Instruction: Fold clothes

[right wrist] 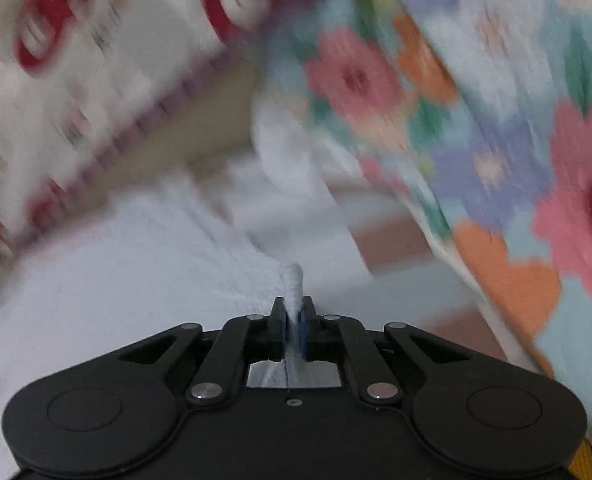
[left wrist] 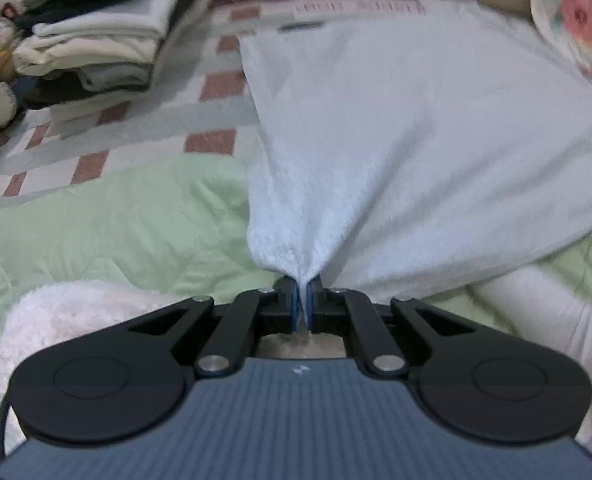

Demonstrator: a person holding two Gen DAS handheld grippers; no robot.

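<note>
A pale blue-white fleecy garment (left wrist: 396, 128) lies spread over the bed, reaching from the middle to the far right in the left wrist view. My left gripper (left wrist: 304, 300) is shut on its near corner, and the cloth rises in a pinched fold from between the pads. In the right wrist view the same garment (right wrist: 136, 264) fills the lower left. There my right gripper (right wrist: 294, 320) is shut on another bunched edge of it, with a small tuft standing up between the fingers. That view is blurred.
A stack of folded clothes (left wrist: 96, 40) sits at the far left on a checked sheet (left wrist: 212, 80). A light green quilt (left wrist: 116, 220) covers the near bed, with a fluffy white sleeve (left wrist: 68, 312) at lower left. A flowered cloth (right wrist: 496, 140) hangs close on the right.
</note>
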